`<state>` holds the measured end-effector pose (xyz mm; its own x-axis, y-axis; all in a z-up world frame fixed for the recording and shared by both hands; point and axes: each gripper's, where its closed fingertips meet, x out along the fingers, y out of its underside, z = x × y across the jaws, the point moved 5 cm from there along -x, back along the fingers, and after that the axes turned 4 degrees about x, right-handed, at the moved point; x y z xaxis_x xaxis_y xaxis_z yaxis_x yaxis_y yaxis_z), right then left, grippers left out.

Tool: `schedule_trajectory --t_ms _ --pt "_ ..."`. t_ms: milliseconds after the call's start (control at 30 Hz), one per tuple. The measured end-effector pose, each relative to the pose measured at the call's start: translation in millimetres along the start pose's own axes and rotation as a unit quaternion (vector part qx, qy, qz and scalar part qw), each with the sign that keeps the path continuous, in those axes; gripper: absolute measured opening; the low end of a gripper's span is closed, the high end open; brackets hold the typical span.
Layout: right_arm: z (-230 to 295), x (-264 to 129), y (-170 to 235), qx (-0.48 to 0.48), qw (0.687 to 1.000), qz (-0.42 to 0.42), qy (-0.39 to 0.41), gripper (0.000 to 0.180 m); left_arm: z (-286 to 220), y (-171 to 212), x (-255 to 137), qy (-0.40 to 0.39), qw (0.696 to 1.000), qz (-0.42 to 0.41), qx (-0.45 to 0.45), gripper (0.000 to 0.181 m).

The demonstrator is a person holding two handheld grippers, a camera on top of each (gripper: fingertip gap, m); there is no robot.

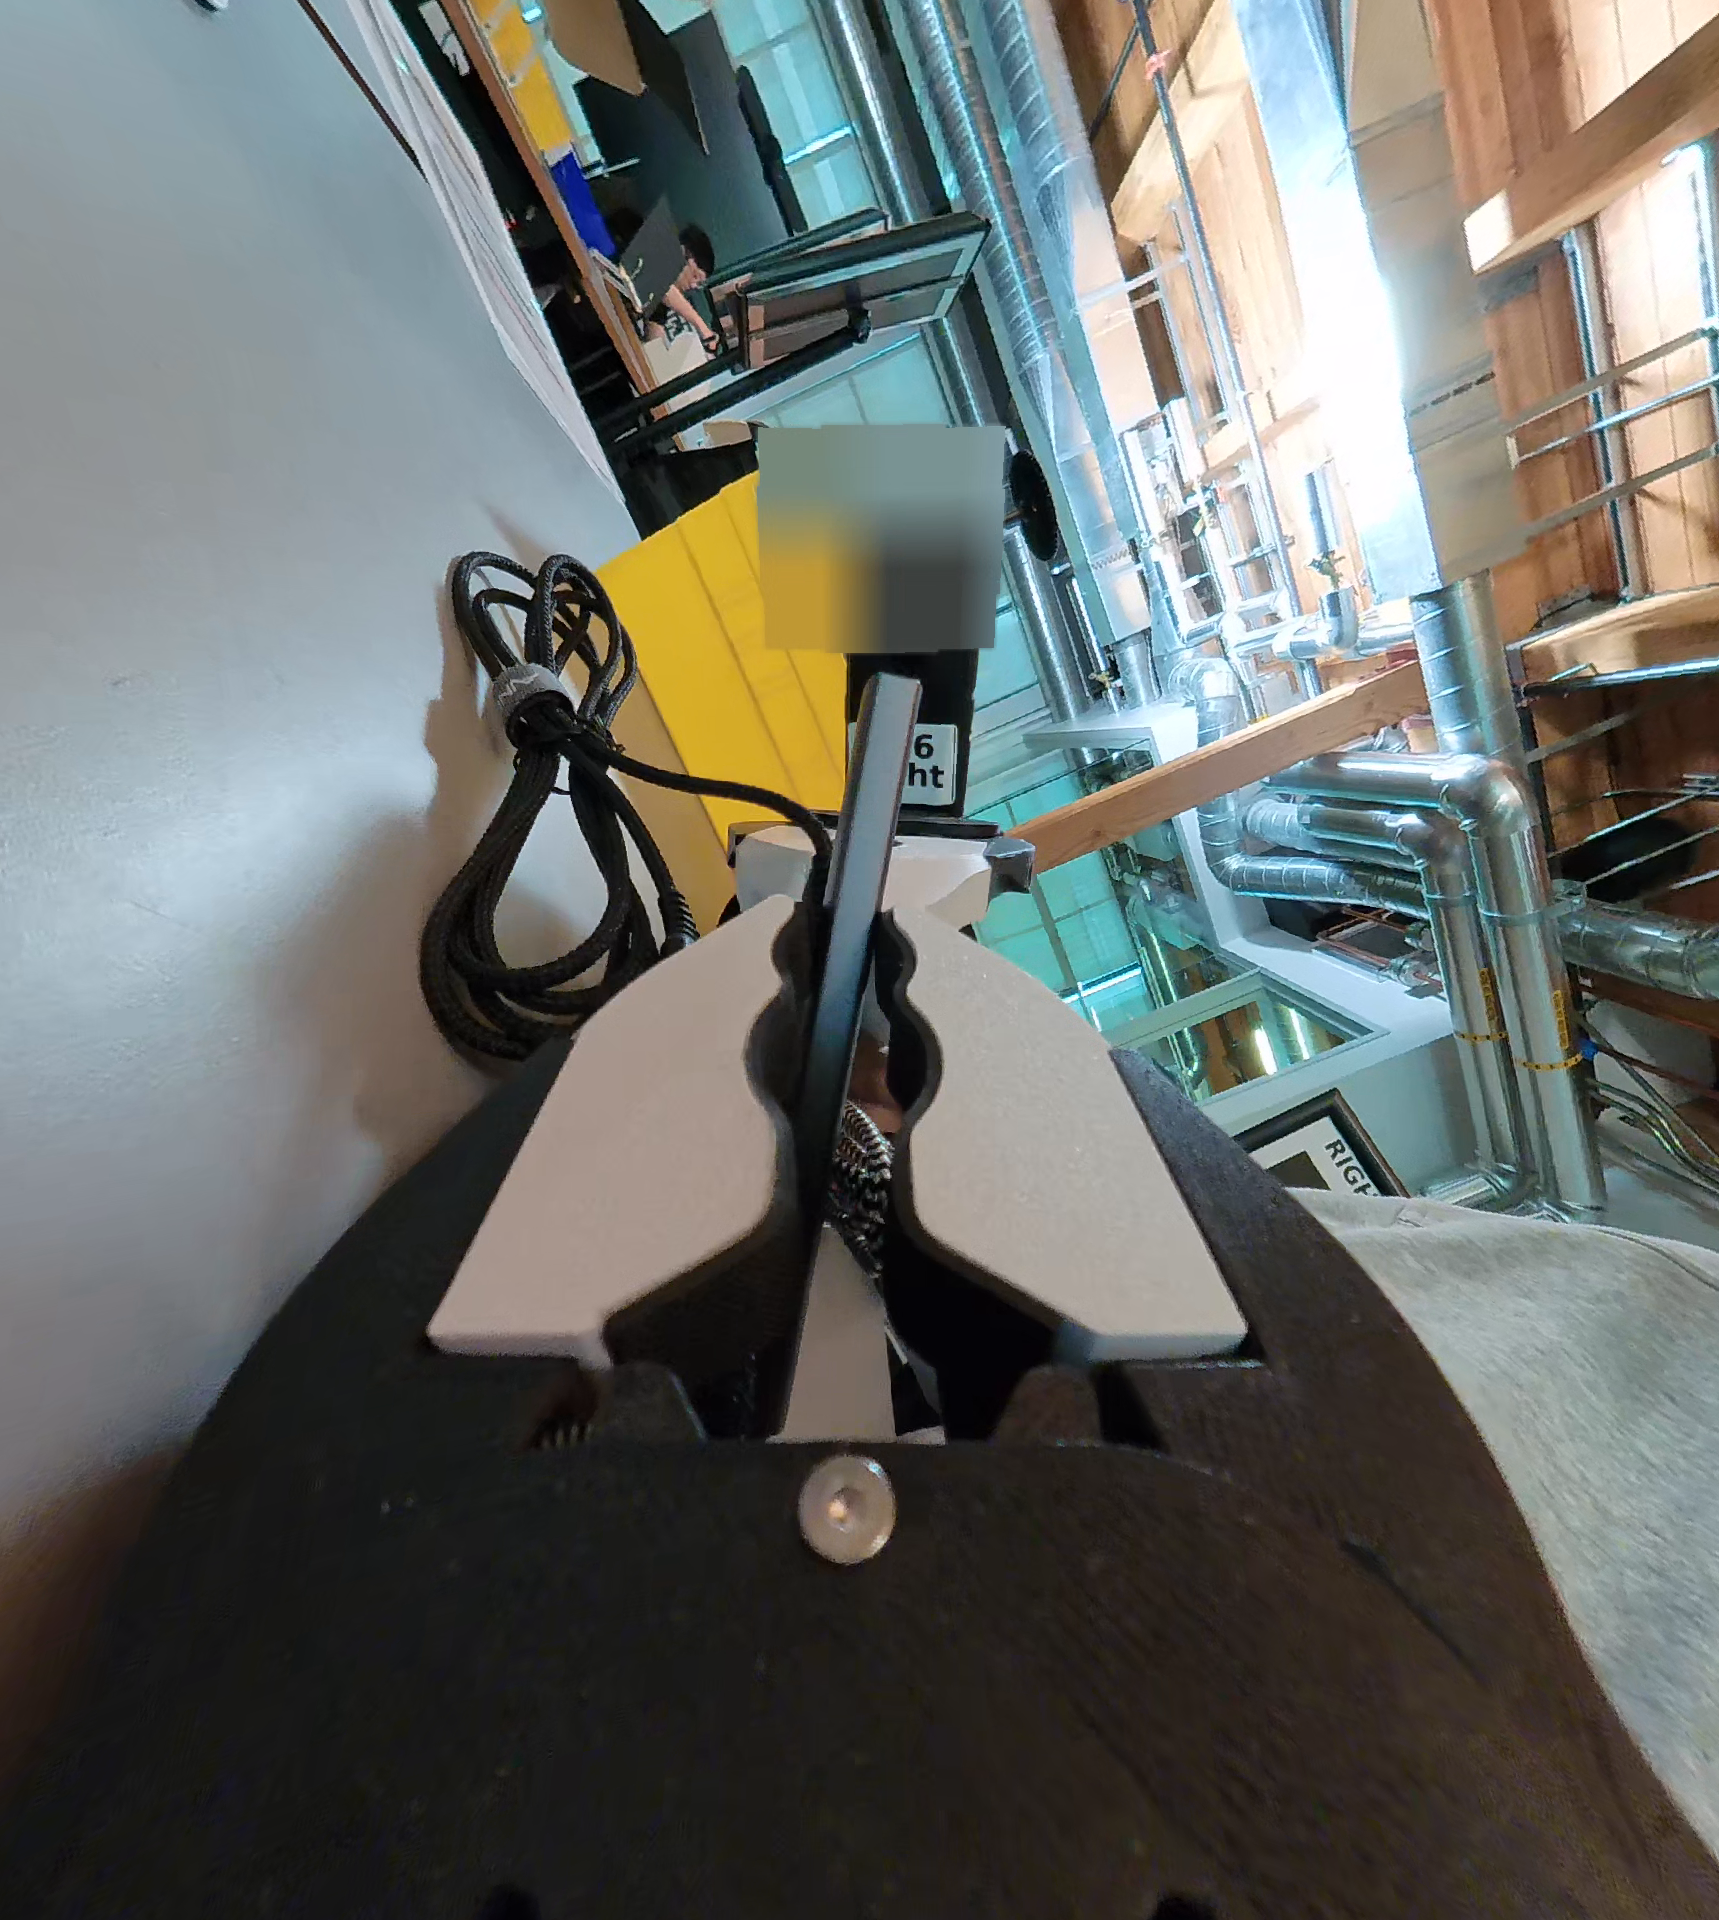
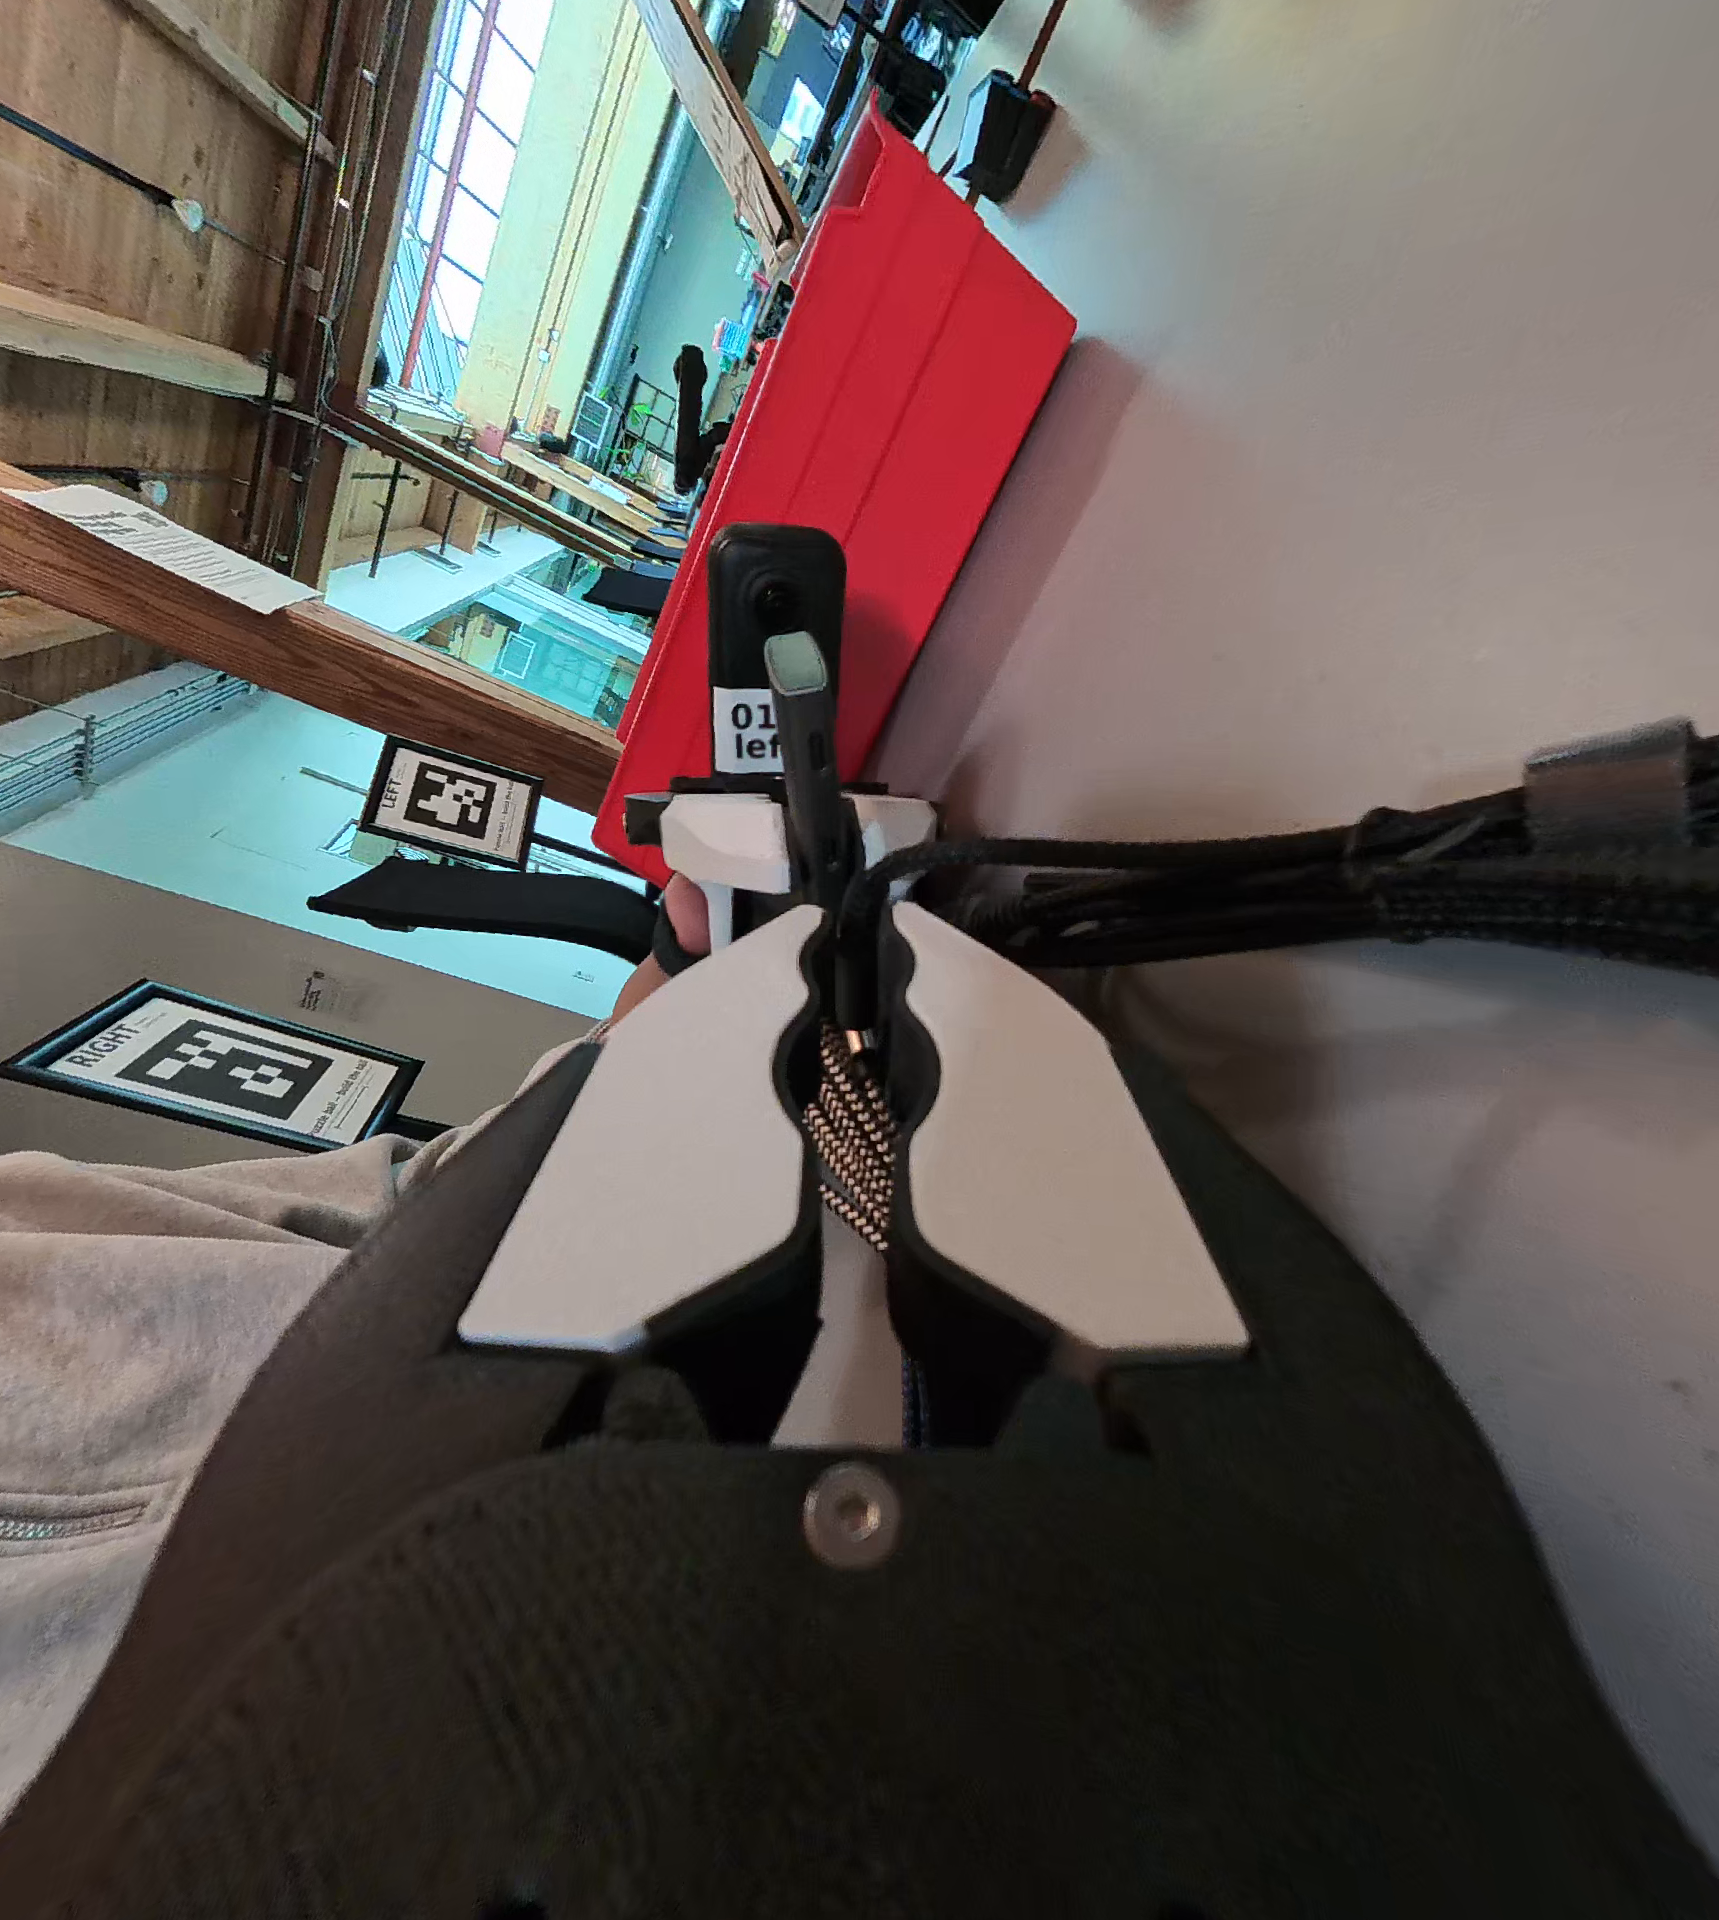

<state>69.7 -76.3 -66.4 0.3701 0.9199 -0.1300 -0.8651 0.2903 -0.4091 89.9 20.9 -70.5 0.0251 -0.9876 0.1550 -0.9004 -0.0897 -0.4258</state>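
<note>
My left gripper (image 1: 839,935) is shut on a thin dark flat device (image 1: 860,883), seen edge-on and sticking out past the white fingers (image 1: 668,1091). A black braided cable (image 1: 730,795) runs from a coiled bundle (image 1: 522,883) to the device at my fingertips. My right gripper (image 2: 860,935) faces it closely and is shut on the cable's black plug end (image 2: 850,987), right beside the device (image 2: 803,748). A black-and-white braided cord (image 2: 850,1132) hangs between the right fingers. Each gripper shows just beyond the other: the right (image 1: 876,862) and the left (image 2: 782,842).
A white table (image 1: 159,623) carries a yellow folder (image 1: 699,665), a red folder (image 2: 865,436) and the cable bundle (image 2: 1457,873). Framed marker cards (image 2: 211,1060) stand nearby. A grey sleeve (image 1: 1561,1455) is beside the grippers. A person sits far off (image 1: 678,312). My two grippers' fingertips are within a few centimetres of each other.
</note>
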Motion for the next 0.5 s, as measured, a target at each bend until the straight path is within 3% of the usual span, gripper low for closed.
schedule_trajectory --t_ms 300,500 --pt "-0.6 2.4 4.4 0.004 1.000 0.018 0.003 0.009 0.0 1.8 1.3 -0.001 1.000 0.009 0.002 0.011" --pt "2.6 2.0 5.1 0.012 0.999 0.022 -0.028 0.021 0.0 2.0 1.5 0.000 1.000 0.011 0.000 0.011"
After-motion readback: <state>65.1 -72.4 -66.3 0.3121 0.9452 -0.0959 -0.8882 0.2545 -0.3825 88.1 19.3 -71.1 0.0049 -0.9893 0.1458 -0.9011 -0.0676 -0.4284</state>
